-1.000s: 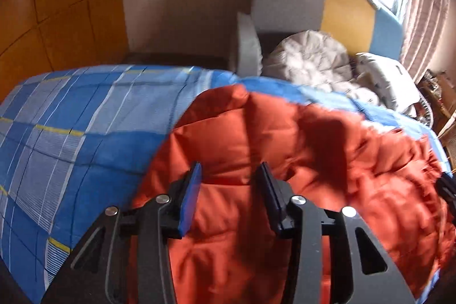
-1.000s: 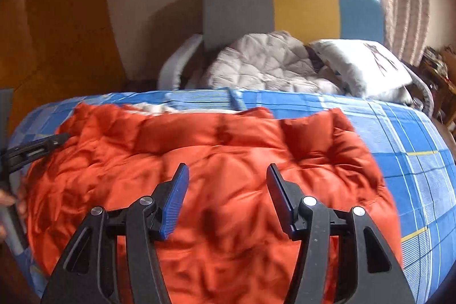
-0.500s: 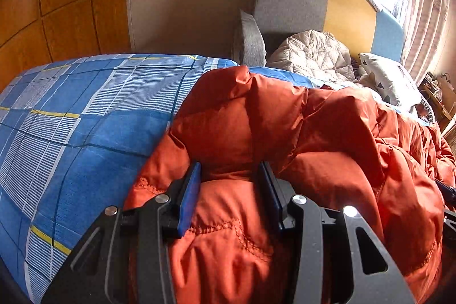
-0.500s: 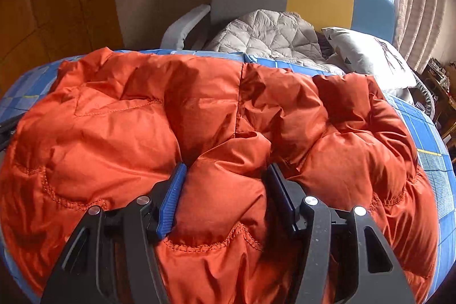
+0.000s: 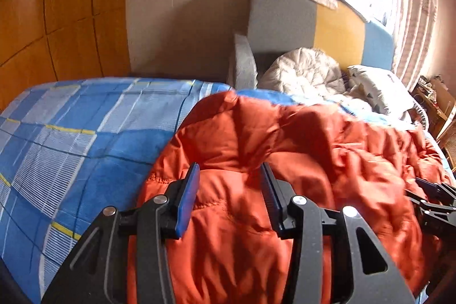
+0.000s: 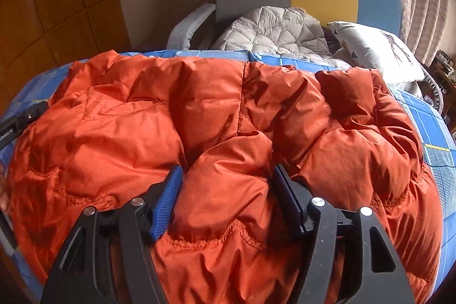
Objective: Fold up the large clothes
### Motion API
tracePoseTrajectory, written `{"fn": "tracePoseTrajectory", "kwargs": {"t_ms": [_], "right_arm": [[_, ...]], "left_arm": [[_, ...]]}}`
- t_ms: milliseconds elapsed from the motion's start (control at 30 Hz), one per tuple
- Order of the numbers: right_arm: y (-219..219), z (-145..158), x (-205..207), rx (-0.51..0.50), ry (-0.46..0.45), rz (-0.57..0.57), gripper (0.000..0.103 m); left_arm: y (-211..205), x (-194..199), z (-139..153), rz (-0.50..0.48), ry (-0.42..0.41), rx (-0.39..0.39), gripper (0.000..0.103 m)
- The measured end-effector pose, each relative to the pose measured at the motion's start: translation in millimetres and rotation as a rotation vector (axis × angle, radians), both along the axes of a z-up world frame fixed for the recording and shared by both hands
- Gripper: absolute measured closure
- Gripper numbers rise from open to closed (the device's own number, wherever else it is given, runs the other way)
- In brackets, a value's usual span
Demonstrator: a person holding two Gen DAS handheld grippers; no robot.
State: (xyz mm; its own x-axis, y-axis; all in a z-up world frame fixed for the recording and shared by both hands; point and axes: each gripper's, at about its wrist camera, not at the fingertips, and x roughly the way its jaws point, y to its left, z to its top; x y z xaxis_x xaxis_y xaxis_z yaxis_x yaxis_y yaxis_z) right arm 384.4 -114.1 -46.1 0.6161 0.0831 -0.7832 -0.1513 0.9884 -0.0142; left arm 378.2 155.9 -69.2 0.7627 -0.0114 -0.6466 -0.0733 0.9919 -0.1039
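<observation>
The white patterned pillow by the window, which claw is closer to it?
Right. The right claw sits on the puffy orange down jacket on the side toward the white patterned pillow; the left claw is at the jacket's opposite end.

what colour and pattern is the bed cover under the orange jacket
Blue plaid bed cover with white-striped squares and thin yellow lines, clearest in the left wrist view.

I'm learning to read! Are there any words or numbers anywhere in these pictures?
White letters on the left tool, at the picture's left edge: too small and cut off to read.
Orange jacket: no words show.
Pillow: only shapes, no words.
</observation>
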Motion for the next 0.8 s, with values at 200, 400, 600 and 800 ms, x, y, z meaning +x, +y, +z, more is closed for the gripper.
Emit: {"fn": "tracePoseTrajectory", "kwargs": {"t_ms": [200,400,600,800], "right_arm": [[-28.3,30.7,-10.4,0.098,-0.031,-0.033,0.033],[-92.0,58.7,-20.9,0.154,-0.081,-0.146,0.028],[-173.5,40.7,-35.1,0.249,-0.018,-0.282,0.023],[-217.0,4.0,-48.4,0.473,0.089,-0.311,0.023]], "left_arm": [[-16.1,-21.8,25.4,-0.038,-0.053,-0.001,0.056],[-42.2,-36.6,41.7,-0.093,-0.075,-0.009,0.053],[-77.6,-45.5,41.2,-0.177,-0.060,-0.014,0.053],[-104.0,-44.8,24.6,-0.230,-0.005,-0.022,0.053]]}}
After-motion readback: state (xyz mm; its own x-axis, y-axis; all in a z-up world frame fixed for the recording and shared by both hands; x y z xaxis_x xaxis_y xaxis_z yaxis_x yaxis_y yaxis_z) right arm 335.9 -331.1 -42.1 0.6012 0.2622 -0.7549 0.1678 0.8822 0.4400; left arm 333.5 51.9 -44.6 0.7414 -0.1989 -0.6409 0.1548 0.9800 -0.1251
